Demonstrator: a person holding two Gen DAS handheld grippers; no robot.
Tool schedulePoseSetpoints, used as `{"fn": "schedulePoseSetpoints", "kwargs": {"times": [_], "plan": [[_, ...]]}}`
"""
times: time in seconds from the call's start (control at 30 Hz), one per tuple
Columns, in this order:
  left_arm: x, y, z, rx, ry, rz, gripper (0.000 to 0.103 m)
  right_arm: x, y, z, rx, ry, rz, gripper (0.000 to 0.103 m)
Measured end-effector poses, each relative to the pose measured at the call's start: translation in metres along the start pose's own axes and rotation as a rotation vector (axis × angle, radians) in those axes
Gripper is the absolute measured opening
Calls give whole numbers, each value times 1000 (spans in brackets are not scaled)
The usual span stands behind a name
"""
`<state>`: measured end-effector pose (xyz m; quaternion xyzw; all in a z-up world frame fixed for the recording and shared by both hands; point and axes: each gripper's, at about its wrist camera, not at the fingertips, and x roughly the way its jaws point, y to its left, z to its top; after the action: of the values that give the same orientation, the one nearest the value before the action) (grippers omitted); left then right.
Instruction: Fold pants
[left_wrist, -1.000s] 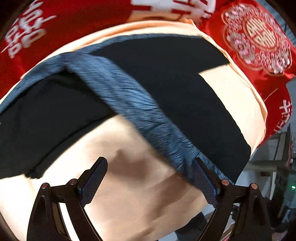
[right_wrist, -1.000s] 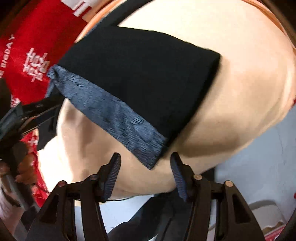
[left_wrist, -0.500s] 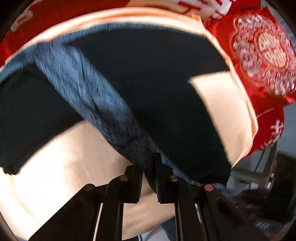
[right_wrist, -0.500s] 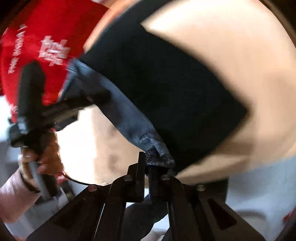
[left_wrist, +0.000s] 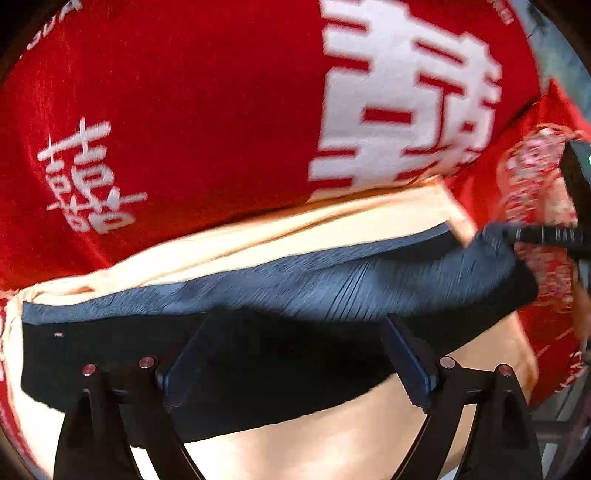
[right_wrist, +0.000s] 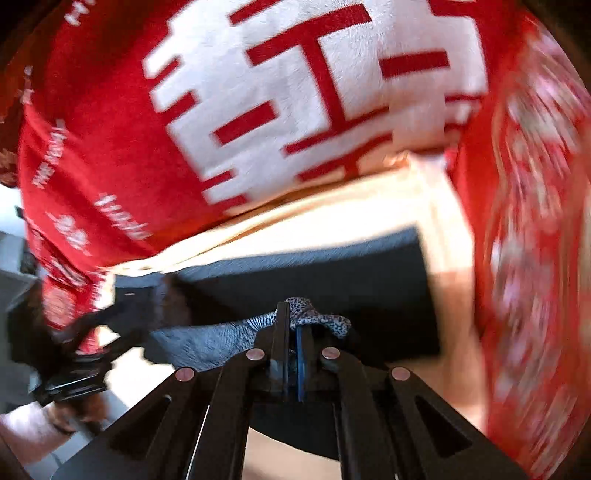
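The black pants (left_wrist: 258, 369) with a blue-grey textured band (left_wrist: 332, 284) lie folded over on a peach sheet (left_wrist: 332, 221). My left gripper (left_wrist: 295, 358) is open, its fingers apart over the black fabric, holding nothing. My right gripper (right_wrist: 293, 332) is shut on the blue-grey band's corner (right_wrist: 314, 317), which bunches above the fingertips. In the left wrist view the right gripper (left_wrist: 535, 234) holds the band's raised right end. The pants also show in the right wrist view (right_wrist: 351, 280), with the left gripper (right_wrist: 85, 354) at the far left.
A red blanket with large white characters (left_wrist: 221, 110) lies behind the sheet and shows in the right wrist view (right_wrist: 258, 92). A red patterned cushion (left_wrist: 535, 206) sits at the right. A person's hand (right_wrist: 29, 432) holds the left gripper.
Both grippers carried the band's edge forward over the pants, folding them. My left gripper has let go and opened. The right gripper stays shut on the band.
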<state>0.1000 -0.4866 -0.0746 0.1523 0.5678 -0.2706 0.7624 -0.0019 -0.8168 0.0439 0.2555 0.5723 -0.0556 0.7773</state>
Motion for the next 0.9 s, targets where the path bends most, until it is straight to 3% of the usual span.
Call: {"fn": "schedulePoseSetpoints", "kwargs": {"times": [0.13, 0.2, 0.23, 0.27, 0.3, 0.33, 0.43, 0.47, 0.53, 0.63, 0.7, 0.8, 0.9], "plan": [[37, 16, -2, -54, 81, 75, 91, 35, -26, 37, 1, 63, -108, 7], [51, 23, -7, -77, 110, 98, 91, 41, -36, 46, 11, 77, -160, 18], [58, 25, -8, -86, 125, 112, 91, 39, -38, 51, 7, 68, -180, 39], [62, 24, -8, -89, 132, 124, 91, 36, -37, 53, -6, 50, -195, 70], [66, 24, -7, -89, 136, 135, 91, 28, -34, 54, -31, 18, -216, 79], [68, 23, -6, -84, 135, 146, 91, 18, -30, 53, -62, -21, -237, 80], [71, 22, -3, -78, 130, 167, 91, -1, -23, 44, -82, -34, -219, 76], [74, 22, -1, -81, 133, 174, 91, -1, -24, 41, -62, -25, -193, 58], [85, 20, 2, -80, 140, 184, 91, 10, -28, 29, -13, 39, -142, 37], [104, 16, 4, -71, 169, 212, 91, 46, -30, 12, -26, 127, -167, 36], [111, 15, 3, -69, 183, 220, 91, 63, -32, 10, -49, 150, -239, 36], [112, 15, 0, -73, 175, 201, 91, 46, -26, 14, -64, 49, -253, 41], [116, 13, -4, -72, 187, 204, 91, 44, -32, 23, -46, 42, -281, 45]]}}
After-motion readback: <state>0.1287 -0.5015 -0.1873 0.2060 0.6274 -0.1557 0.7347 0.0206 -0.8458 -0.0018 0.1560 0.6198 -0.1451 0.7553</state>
